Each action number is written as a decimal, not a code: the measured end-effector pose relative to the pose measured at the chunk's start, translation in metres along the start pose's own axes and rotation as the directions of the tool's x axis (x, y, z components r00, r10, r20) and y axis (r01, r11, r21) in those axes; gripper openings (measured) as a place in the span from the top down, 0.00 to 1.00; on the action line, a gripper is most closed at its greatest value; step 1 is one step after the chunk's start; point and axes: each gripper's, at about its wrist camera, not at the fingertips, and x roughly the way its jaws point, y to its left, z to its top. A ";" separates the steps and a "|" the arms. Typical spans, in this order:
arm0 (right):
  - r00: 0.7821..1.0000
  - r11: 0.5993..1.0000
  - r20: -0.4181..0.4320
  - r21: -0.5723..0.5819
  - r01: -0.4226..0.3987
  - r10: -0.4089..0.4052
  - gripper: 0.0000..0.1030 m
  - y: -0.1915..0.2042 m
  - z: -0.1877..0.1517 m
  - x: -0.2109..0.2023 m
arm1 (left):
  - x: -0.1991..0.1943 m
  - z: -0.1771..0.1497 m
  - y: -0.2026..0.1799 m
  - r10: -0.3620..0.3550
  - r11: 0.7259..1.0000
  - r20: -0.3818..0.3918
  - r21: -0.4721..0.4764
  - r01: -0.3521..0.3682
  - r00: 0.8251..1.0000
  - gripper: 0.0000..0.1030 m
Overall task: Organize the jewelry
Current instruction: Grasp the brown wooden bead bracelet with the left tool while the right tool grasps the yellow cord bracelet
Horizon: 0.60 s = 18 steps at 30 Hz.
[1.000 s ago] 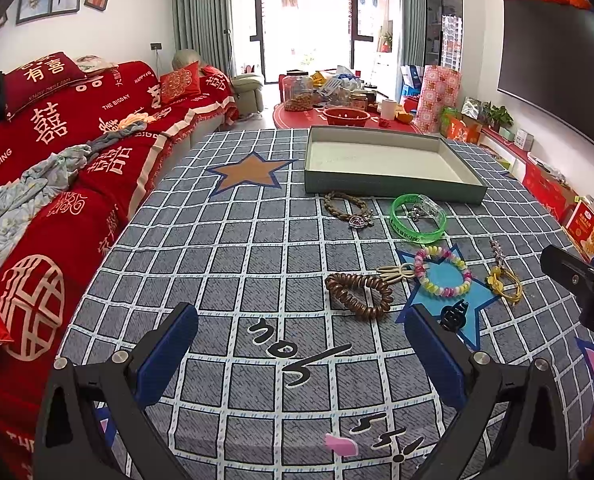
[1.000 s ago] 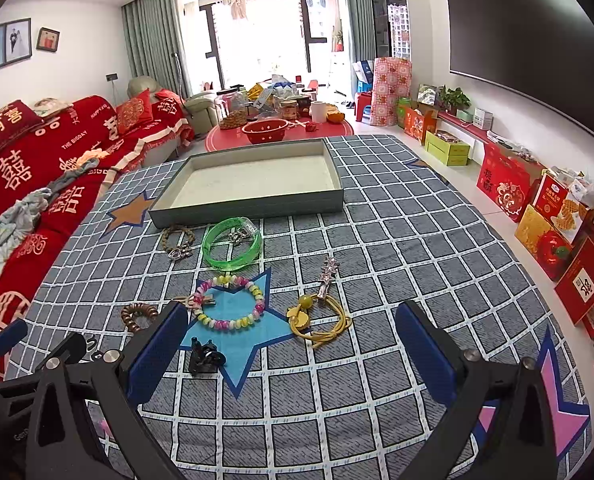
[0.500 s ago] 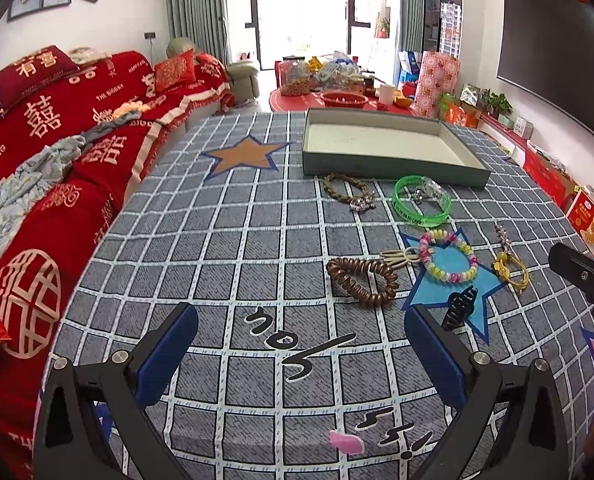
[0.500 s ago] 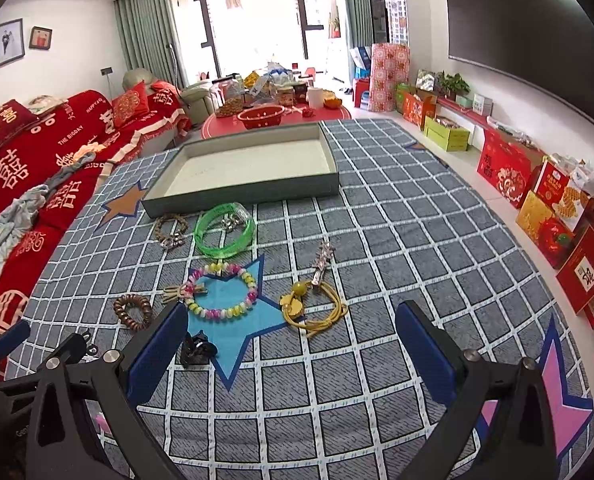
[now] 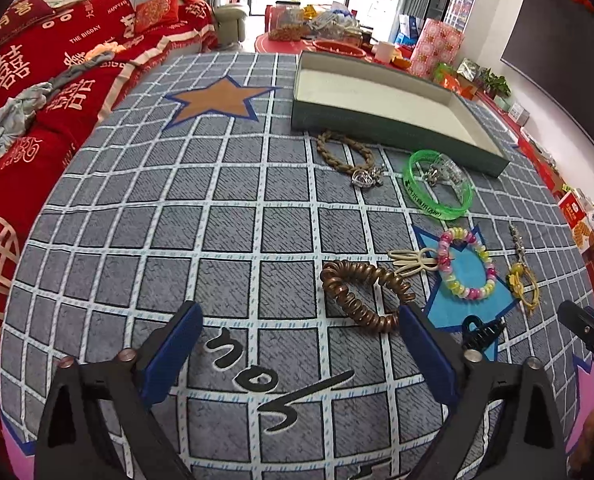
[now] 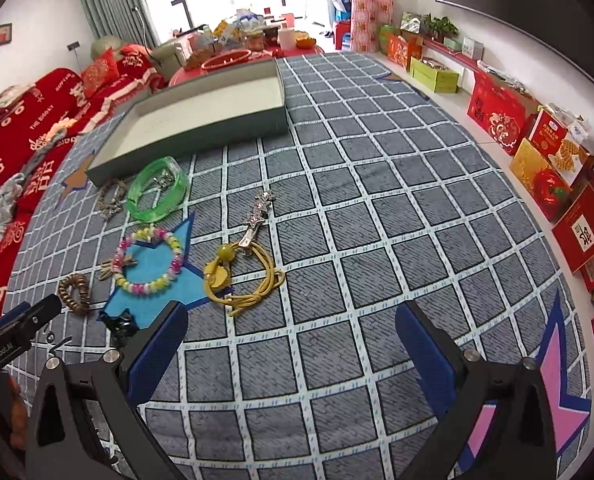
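Note:
Jewelry lies on a grey checked rug. A brown coil bracelet [image 5: 363,294] sits just ahead of my open, empty left gripper [image 5: 299,334], near its right finger. Beyond lie a pastel bead bracelet [image 5: 465,264], a green bangle [image 5: 437,192], a braided bracelet with charm [image 5: 349,156], a yellow cord piece [image 5: 523,286] and a black claw clip [image 5: 481,332]. A green tray [image 5: 377,122] with pale lining stands at the back. My right gripper [image 6: 291,344] is open and empty, short of the yellow cord [image 6: 243,280] and a rhinestone clip [image 6: 259,212]. The tray [image 6: 201,130] shows far left.
A red-covered sofa [image 5: 37,80] runs along the left. A low red table [image 5: 321,40] with clutter stands behind the tray. Gift boxes [image 6: 545,148] line the right wall. The other gripper's tip shows at the right edge [image 5: 585,330].
Both grippers have moved forward and lower toward the jewelry. The left one now has the brown coil bracelet just ahead; the right one is closer to the yellow cord. Both stay open.

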 end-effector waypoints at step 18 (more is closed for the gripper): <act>0.996 0.988 -0.070 -0.151 0.038 -0.048 0.69 0.024 0.011 0.034 | 0.017 0.006 -0.030 0.042 0.991 0.025 0.125 -0.045 0.999 0.53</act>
